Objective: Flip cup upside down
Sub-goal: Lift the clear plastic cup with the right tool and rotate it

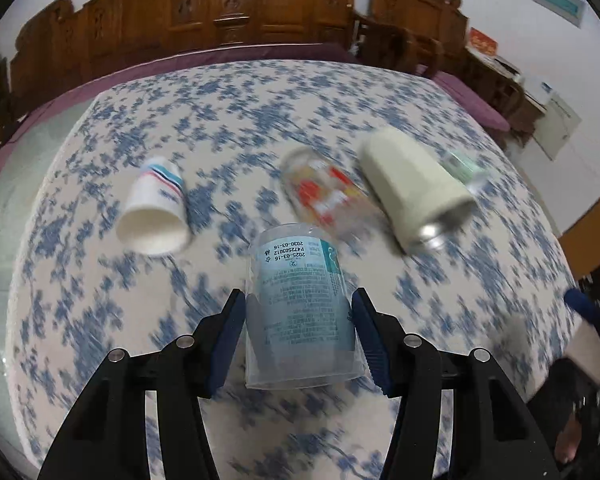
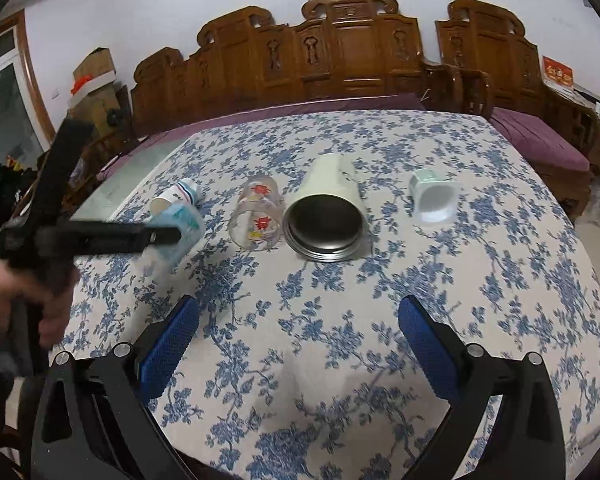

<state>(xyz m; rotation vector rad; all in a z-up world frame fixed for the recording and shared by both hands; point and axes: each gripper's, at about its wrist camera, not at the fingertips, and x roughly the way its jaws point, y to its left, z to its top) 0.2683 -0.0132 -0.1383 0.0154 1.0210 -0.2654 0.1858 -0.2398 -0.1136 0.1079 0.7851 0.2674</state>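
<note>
Two blue pads of your left gripper [image 1: 299, 322] squeeze the clear plastic cup [image 1: 300, 312], one pad on each side. The cup has a blue label with small print and looks empty. Its wide mouth points back at you and its bottom points away, above the flowered tablecloth [image 1: 100, 300]. From the right wrist view you see the same cup [image 2: 176, 232] tipped and blurry, partly hidden behind the black gripper and your left hand [image 2: 28, 300].

Your right gripper [image 2: 299, 344] is spread wide with nothing between its fingers, only cloth.

Farther out, four more cups lie on their sides in a row. The paper cup [image 1: 154, 210] with stripes shows a white inside. The glass with red flowers [image 2: 258, 212] is see-through and empty. The big cream tumbler [image 2: 326, 212] shows a bare metal inside. The small pale green cup [image 2: 434, 196] lies well apart on the right; in the left wrist view it is mostly hidden behind the tumbler.

The left wrist view is smeared, so small print is hard to read. Past the table stands a carved wooden bench [image 2: 340, 52].
</note>
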